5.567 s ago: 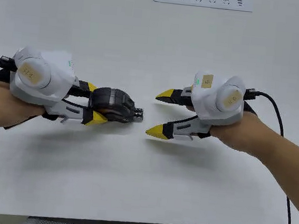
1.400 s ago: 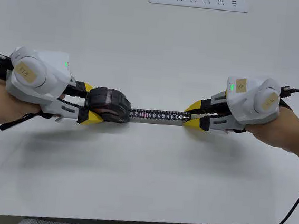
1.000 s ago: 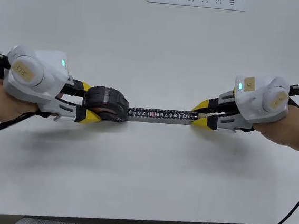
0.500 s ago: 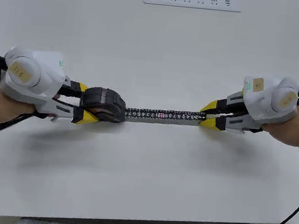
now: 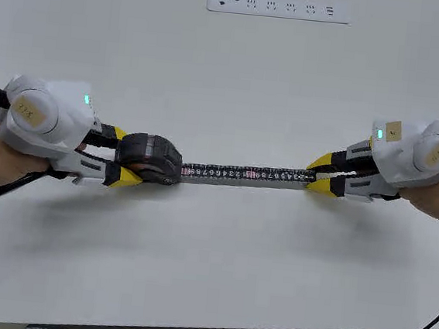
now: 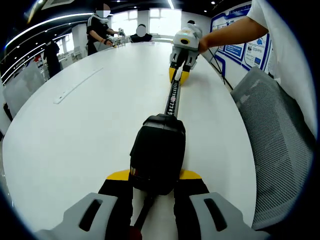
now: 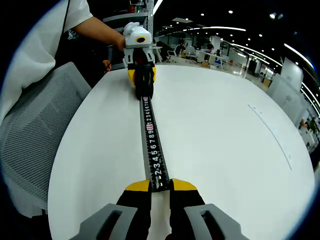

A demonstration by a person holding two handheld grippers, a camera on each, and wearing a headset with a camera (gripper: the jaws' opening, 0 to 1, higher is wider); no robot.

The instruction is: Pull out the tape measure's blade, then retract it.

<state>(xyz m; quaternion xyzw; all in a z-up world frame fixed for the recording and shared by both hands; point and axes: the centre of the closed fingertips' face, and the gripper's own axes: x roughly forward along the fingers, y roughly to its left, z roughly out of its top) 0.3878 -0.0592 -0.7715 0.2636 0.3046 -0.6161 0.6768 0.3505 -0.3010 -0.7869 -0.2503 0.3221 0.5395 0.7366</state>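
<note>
A black tape measure case [image 5: 149, 157] sits low over the white table [image 5: 210, 265], held between the yellow-tipped jaws of my left gripper [image 5: 122, 155], which is shut on it. The case [image 6: 157, 152] shows close up in the left gripper view. Its numbered black blade [image 5: 246, 172] runs straight out to the right. My right gripper [image 5: 318, 172] is shut on the blade's end. In the right gripper view the blade [image 7: 151, 145] stretches away from my right gripper [image 7: 159, 186] to the case [image 7: 143, 80]. In the left gripper view the right gripper [image 6: 180, 74] holds the far end.
A white power strip [image 5: 278, 6] lies at the table's far edge. A black cable [image 5: 421, 328] trails off the table at the lower right. A grey mesh chair back [image 6: 272, 150] stands beside the table. People [image 6: 102, 30] are at the room's far end.
My right gripper has drawn the blade's end farther to the right, so more blade is out. Before that it was open and clear of the tape. The left gripper holds the case steady.
</note>
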